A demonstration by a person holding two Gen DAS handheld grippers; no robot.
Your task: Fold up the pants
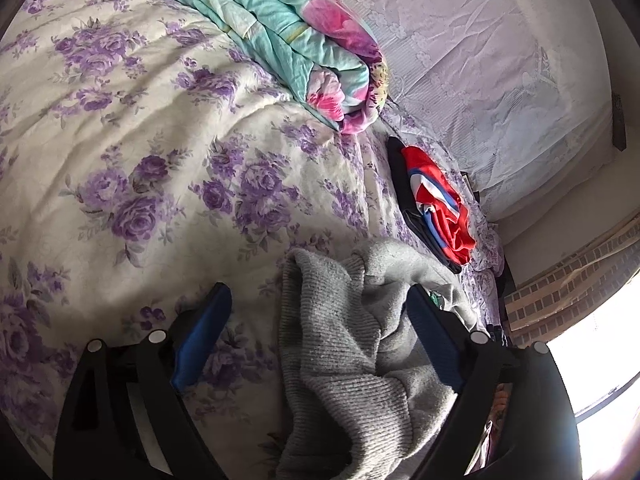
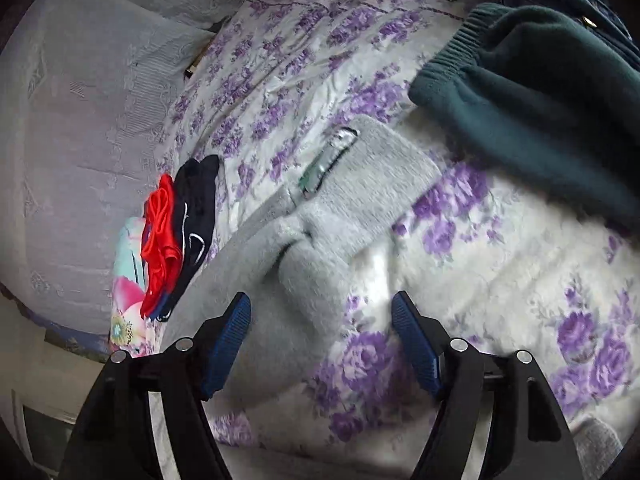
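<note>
Step in hand, my read: early fold, grey pants (image 2: 320,216) bunched on bed (image 1: 120,120), not yet flat.

Left gripper (image 1: 320,336): jaws wide, ribbed grey cloth bunched between them, touching right pad (image 1: 434,340); no clamp.

Right gripper (image 2: 322,338): jaws wide, empty, pants edge between pads.

Next move, I judge: close on fabric, spread flat, fold in half.

Green garment (image 2: 540,100) near; keep clear.

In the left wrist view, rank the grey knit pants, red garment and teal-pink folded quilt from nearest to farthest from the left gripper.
1. Grey knit pants, between the left gripper fingers.
2. Red garment, ahead to the right.
3. Teal-pink folded quilt, farthest, at the top.
</note>
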